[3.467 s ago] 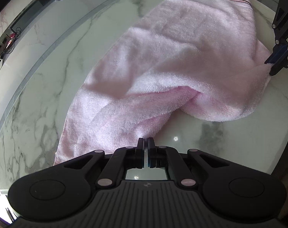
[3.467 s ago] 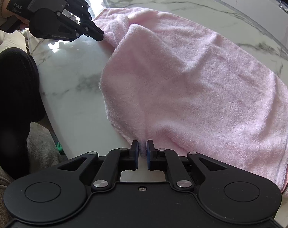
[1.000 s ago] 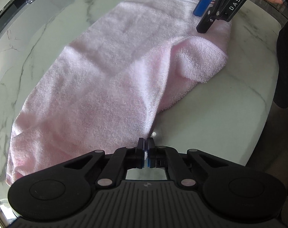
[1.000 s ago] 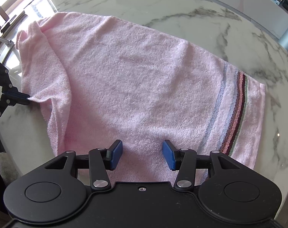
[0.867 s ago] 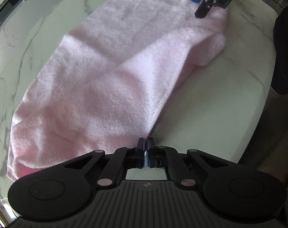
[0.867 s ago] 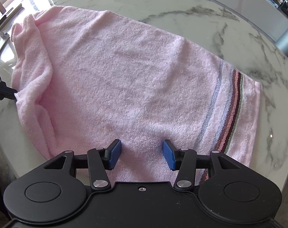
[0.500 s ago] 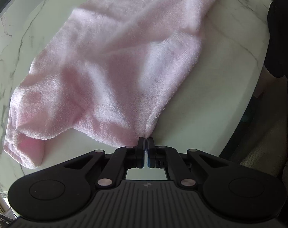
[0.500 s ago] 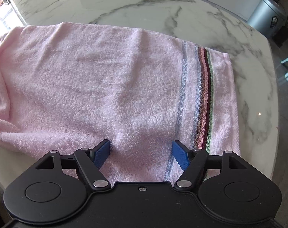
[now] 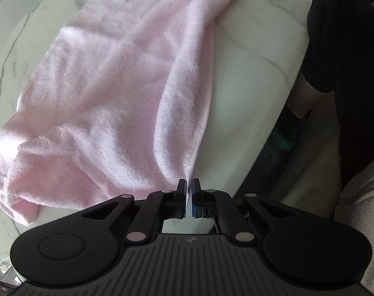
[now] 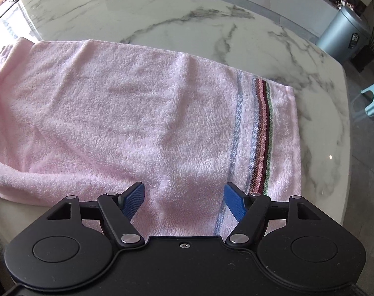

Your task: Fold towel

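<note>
Lying across the marble desk (image 10: pixel 177 22), the pink towel (image 10: pixel 127 113) ran lengthwise from the striped end on the person's right to a rumpled plain end on the left, with its near long edge close to the desk's front rim. The left hand-held gripper (image 9: pixel 188 197) had its jaws pressed together on a thin point of cloth at the near left corner, and from that pinch a raised ridge of towel (image 9: pixel 184 93) stretched straight away along the gripper's line of sight towards the far end. So the towel's long axis pointed almost directly ahead of the left hand-held gripper, while it ran crosswise in front of the right one. The right hand-held gripper (image 10: pixel 184 198) was spread wide, its blue pads either side of the near edge just inboard of the coloured stripes (image 10: pixel 261 133), with cloth bulging up between them but not yet nipped. Its dark tip showed at the top of the left wrist view, over the far end of the towel. Judging from this, the right hand-held gripper was the one placed to take the striped corner; closing there would give both near corners a hold, and the fold would then carry that near edge away from the person over the far one.
</note>
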A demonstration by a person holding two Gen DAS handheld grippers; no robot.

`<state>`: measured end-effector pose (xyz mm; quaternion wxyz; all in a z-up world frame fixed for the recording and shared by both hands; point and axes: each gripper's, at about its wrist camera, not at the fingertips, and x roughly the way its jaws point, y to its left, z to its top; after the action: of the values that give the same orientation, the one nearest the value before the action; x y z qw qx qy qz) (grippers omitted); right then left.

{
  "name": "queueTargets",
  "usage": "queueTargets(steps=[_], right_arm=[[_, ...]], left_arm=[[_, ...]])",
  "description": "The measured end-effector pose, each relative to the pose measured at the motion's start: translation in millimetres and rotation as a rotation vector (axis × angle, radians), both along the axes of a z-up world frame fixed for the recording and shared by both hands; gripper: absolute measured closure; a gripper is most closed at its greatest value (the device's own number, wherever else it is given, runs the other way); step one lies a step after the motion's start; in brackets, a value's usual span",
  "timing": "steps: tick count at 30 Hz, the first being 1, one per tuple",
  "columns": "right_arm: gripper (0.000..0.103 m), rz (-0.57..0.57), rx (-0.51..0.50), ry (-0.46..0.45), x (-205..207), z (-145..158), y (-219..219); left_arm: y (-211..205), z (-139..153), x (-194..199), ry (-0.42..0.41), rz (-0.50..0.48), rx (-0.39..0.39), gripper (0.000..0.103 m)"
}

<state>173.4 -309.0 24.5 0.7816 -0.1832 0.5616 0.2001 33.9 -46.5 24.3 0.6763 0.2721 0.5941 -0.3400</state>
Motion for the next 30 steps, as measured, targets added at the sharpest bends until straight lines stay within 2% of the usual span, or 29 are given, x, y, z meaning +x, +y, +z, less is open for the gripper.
queueTargets(steps=[5,10,15,19,23,26,30], right_arm=[[0.035,-0.057,-0.04,-0.034,1.5,10.7,-28.9],[0.036,-0.209,0.027,0.017,5.3,6.4,-78.9],[0.036,-0.247,0.019,0.005,4.4,2.7,-95.7],[0.036,-0.274,0.014,0.011,5.7,-2.2,-109.9],[0.036,-0.244,0.049,0.002,3.9,0.7,-104.4],[0.036,-0.166,0.062,-0.008,4.3,2.4,-83.4],[0.036,-0.06,0.02,-0.048,10.6,-1.2,-47.5]], left_arm=[[6.2,24.2,17.1,-0.121,0.04,-0.019,0.091],[8.0,18.2,59.6,-0.24,0.188,0.003,0.091],[5.2,-5.0,104.6,-0.253,0.321,-0.007,0.091],[3.5,-13.9,111.6,-0.255,0.329,0.028,0.091],[2.6,-27.0,115.5,-0.243,0.343,0.029,0.091],[3.8,-31.1,113.3,-0.239,0.345,0.027,0.091],[5.1,-32.0,113.3,-0.25,0.348,0.022,0.091]])
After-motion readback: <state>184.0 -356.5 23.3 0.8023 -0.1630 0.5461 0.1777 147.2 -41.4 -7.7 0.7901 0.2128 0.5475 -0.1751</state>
